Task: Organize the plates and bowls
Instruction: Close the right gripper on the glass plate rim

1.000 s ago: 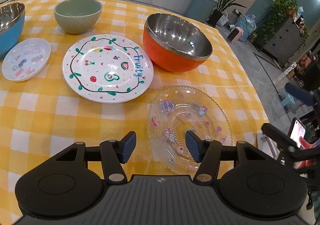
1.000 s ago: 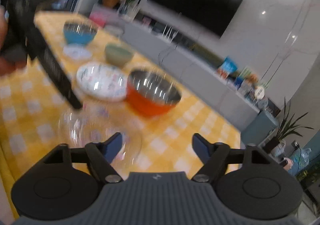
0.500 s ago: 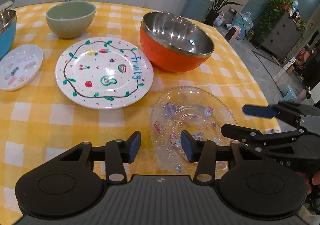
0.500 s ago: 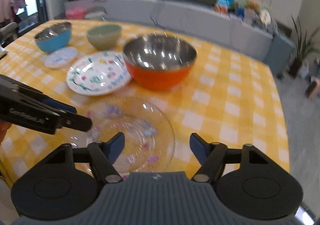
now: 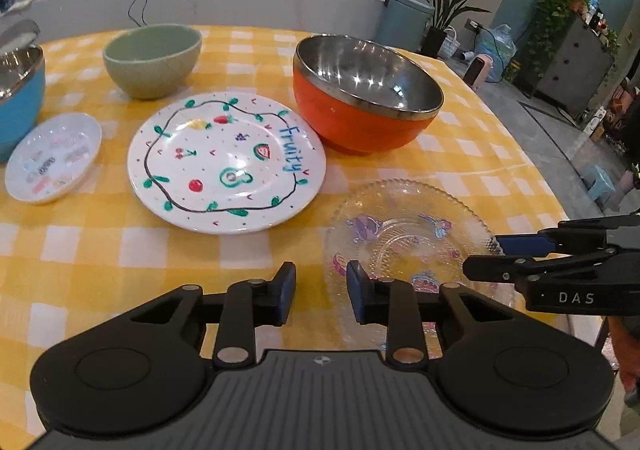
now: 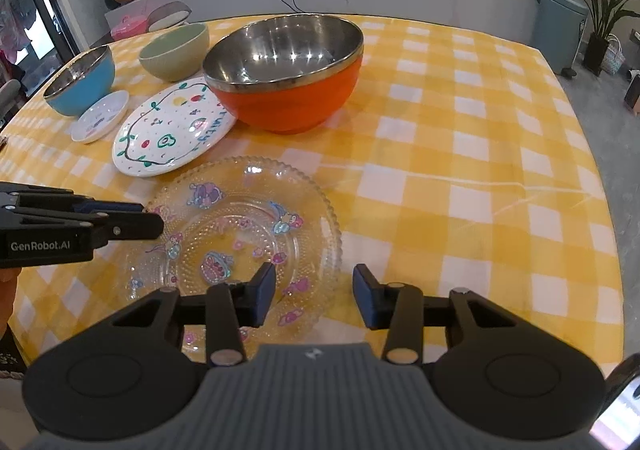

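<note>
Your left gripper (image 5: 321,292) and right gripper (image 6: 314,296) are both closing (nothing gripped); the glass plate (image 6: 256,218) sits at twelve o'clock, its rim between each pair of jaws.

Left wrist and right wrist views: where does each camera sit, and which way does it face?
Left wrist: on the left gripper, angled down across the table; jaws closing beside the glass plate; right gripper enters from the right.
Right wrist: on the right gripper, over the plate's near rim, jaws closing.
Shared: glass plate, orange bowl.
</note>
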{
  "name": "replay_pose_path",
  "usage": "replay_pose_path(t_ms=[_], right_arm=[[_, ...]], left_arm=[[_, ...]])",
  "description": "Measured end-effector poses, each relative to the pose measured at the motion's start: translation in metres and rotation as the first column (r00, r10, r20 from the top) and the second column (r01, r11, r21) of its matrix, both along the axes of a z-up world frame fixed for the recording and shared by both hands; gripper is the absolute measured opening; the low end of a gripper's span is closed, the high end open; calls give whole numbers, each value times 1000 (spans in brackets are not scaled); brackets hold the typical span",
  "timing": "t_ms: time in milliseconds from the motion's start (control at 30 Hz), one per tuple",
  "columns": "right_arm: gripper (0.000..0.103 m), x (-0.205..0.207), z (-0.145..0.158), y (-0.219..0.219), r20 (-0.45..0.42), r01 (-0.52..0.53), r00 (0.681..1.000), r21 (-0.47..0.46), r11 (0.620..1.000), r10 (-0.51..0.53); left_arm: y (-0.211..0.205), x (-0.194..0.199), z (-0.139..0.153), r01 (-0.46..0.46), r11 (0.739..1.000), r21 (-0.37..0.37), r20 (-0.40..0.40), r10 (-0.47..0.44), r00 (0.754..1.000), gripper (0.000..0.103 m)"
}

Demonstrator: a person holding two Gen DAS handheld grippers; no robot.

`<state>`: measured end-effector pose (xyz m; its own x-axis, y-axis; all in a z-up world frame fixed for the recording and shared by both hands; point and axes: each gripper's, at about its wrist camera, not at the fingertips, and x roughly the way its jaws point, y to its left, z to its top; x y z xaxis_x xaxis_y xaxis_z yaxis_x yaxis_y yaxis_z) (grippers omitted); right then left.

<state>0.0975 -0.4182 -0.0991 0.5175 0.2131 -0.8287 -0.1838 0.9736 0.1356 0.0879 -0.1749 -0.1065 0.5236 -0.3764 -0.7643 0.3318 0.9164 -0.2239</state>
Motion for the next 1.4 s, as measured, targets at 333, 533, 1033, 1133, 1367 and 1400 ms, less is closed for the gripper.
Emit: replay_pose_path(t_ms=[333, 533, 1033, 1133, 1367, 1400], right_arm=[[34, 0, 0, -5, 2, 16, 1000, 27, 1000, -16], [22, 2, 1, -9, -13, 48, 999, 68, 997, -47], [22, 7, 0, -21, -84, 96, 993, 178, 979, -82], [15, 8, 0, -23, -85, 108, 992, 167, 980, -94], [10, 8, 2, -26, -100, 138, 988, 184, 973, -121], [10, 8, 3, -25, -106, 140, 987, 188, 972, -122]], left_arm=[[-6, -2, -1, 29, 1000, 2, -2, -29, 1000, 40], [-6, -2, -2, 37, 999, -21, -22, -37, 999, 23], [23, 21, -11, -74, 974, -214, -203, 30, 979, 19], [22, 20, -10, -77, 974, -212, -198, 34, 980, 16], [25, 15, -6, -77, 977, -197, -179, 42, 983, 11], [27, 14, -6, -80, 977, -199, -179, 44, 983, 11]])
